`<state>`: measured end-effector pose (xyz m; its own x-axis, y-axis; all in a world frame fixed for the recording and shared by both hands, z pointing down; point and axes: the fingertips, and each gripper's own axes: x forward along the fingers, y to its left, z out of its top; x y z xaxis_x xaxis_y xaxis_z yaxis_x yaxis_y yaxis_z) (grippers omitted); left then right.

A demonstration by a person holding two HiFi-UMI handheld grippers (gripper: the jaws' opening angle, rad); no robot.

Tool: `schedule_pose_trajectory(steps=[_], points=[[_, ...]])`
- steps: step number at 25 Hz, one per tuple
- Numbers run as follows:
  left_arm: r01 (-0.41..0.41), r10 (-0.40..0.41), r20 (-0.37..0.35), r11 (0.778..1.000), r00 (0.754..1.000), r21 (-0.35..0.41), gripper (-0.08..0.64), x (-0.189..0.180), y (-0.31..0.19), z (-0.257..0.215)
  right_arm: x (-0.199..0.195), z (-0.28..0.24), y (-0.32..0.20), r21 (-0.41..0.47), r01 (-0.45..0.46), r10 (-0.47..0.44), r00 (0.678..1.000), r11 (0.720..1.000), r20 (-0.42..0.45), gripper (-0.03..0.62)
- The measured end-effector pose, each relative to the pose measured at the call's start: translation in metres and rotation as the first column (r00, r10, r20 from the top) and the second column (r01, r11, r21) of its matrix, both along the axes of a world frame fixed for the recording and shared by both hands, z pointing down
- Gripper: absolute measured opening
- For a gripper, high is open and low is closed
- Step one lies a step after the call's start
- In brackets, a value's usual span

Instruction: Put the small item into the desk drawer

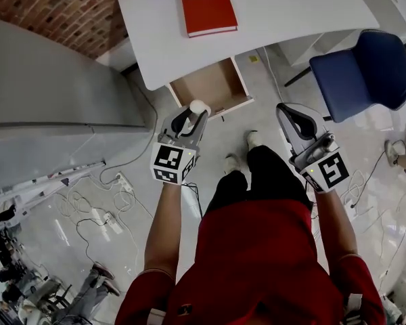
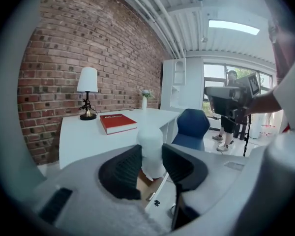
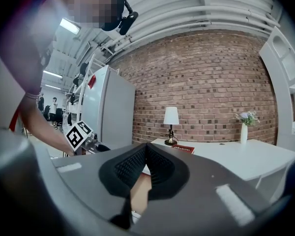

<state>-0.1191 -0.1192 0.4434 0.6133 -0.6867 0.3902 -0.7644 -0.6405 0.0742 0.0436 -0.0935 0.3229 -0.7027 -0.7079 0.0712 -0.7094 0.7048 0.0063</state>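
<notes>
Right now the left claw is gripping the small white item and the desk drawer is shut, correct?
Not quite. The left claw does grip the small white item, but the desk drawer is pulled open, not shut. The head view shows its wooden inside sticking out from under the desk edge, just ahead of the claw.

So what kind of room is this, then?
Most likely an office or studio workspace: a white desk with an open drawer, a blue chair, a lamp against a brick wall.
</notes>
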Motion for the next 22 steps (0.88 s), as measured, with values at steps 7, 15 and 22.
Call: schedule_pose_trajectory(steps=[7, 15, 22], points=[[0.006, 0.002, 0.055, 0.987, 0.998, -0.159, 0.137, 0.008, -0.047, 0.075, 0.0, 0.034, -0.045, -0.062, 0.05, -0.052, 0.998, 0.997, -0.024, 0.012], [0.037, -0.004, 0.11, 0.954, 0.994, -0.299, 0.138, 0.016, -0.097, 0.157, 0.01, 0.07, -0.097, -0.112, 0.089, -0.092, 0.996, 0.99, -0.022, 0.012], [0.064, 0.006, 0.16, 0.902, 0.987, -0.427, 0.138, 0.015, -0.121, 0.232, 0.022, 0.109, -0.128, -0.177, 0.097, -0.104, 0.994, 0.979, -0.035, 0.012]])
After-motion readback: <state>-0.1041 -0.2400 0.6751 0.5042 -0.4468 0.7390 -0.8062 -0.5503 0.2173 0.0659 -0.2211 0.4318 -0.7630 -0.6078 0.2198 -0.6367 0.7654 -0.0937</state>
